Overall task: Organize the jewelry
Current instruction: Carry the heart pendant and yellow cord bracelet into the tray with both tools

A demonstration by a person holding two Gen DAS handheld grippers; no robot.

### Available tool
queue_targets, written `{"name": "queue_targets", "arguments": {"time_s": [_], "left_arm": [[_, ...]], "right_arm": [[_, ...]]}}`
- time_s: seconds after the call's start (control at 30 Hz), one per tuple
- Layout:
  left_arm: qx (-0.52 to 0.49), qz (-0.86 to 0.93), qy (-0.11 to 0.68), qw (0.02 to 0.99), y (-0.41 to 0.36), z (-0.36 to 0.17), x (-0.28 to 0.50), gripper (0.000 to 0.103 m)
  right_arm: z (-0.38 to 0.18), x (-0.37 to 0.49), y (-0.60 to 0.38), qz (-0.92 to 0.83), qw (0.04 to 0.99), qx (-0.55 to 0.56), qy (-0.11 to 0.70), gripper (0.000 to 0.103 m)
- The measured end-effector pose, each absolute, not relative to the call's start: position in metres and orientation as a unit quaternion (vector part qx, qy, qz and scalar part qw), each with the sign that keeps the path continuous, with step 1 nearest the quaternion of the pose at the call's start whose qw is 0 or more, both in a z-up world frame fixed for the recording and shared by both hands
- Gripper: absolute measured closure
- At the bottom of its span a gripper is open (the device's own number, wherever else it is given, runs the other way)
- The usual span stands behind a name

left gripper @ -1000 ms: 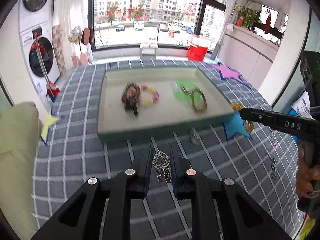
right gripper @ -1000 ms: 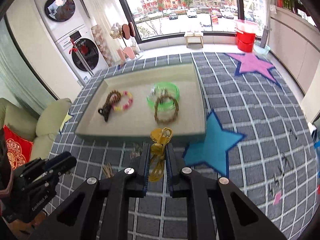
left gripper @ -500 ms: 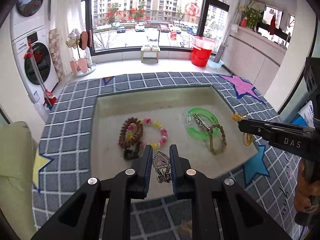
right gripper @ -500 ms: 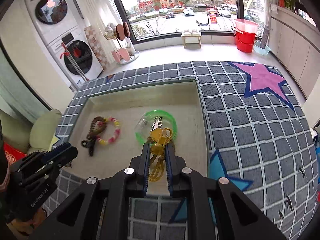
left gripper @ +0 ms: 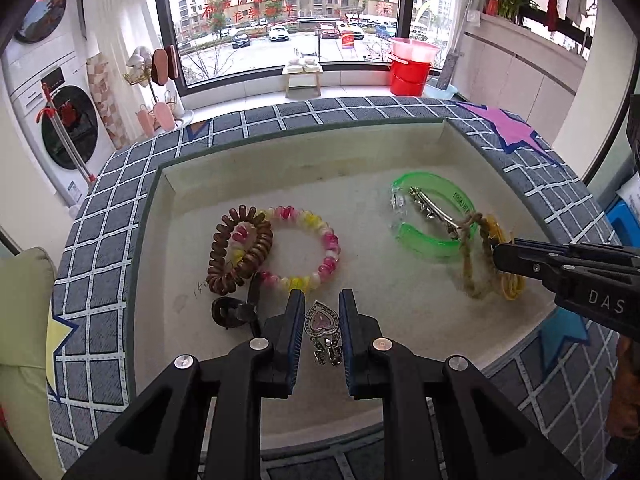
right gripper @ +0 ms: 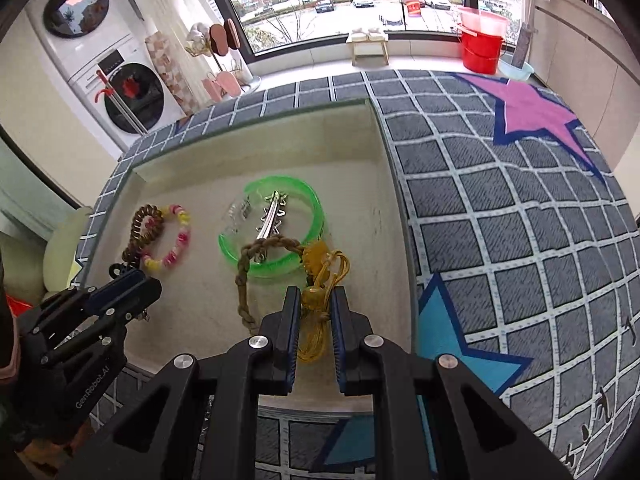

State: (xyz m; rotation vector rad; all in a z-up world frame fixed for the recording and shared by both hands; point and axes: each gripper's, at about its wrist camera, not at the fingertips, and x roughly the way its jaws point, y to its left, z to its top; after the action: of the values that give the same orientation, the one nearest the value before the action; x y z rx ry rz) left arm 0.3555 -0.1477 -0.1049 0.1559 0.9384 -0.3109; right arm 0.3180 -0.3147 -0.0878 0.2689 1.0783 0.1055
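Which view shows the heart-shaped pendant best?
The left wrist view: the heart-shaped pendant sits centred between the left gripper fingers, face-on. In the right wrist view that gripper's body hides it almost entirely.

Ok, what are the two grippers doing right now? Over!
Left gripper shut on heart charm, above tray. Right gripper shut on yellow cord, beside green bangle. Nothing blocking.

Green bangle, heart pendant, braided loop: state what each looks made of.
Green bangle: translucent plastic, glossy; light passes through and the tray shows beneath.
Heart pendant, between the left gripper fingers: silvery metal frame, ornate edge, with a pinkish inset, perhaps glass or enamel.
Braided loop: matte brown twisted cord, likely natural fibre.
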Motion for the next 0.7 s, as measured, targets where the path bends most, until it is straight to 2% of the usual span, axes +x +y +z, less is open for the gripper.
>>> {"name": "queue_targets", "arguments": {"time_s": [0.1,0.17,0.23,0.3,0.47,0.53,0.7], "left_arm": [[0.083,-0.147,0.455,0.874,-0.147,-0.106,0.353,0.071],[0.087,-0.144,0.457,0.873,-0.147,-0.106,0.352,0.071],[0.087,-0.137,0.458,0.874,-0.145,-0.105,0.350,0.071],[0.086,-0.134,0.459,0.874,-0.144,-0.103,0.349,0.071],[0.092,-0.130,0.455,0.876,-0.142,-0.095,0.344,0.071],[0.092,-0.129,0.454,0.877,-0.141,-0.092,0.342,0.071],[0.091,-0.122,0.447,0.881,-0.140,-0.085,0.339,0.071]], "right_arm": [[-0.089,0.317,-0.313,0.048,0.848,0.126,0.513,0.085],[-0.087,0.317,-0.313,0.048,0.847,0.127,0.513,0.079],[-0.085,0.317,-0.313,0.052,0.849,0.132,0.509,0.058],[-0.081,0.316,-0.311,0.058,0.851,0.138,0.504,0.046],[-0.070,0.310,-0.314,0.069,0.855,0.166,0.486,0.039],[-0.065,0.306,-0.316,0.070,0.859,0.177,0.476,0.026],[-0.052,0.297,-0.320,0.068,0.866,0.182,0.461,0.025]]}}
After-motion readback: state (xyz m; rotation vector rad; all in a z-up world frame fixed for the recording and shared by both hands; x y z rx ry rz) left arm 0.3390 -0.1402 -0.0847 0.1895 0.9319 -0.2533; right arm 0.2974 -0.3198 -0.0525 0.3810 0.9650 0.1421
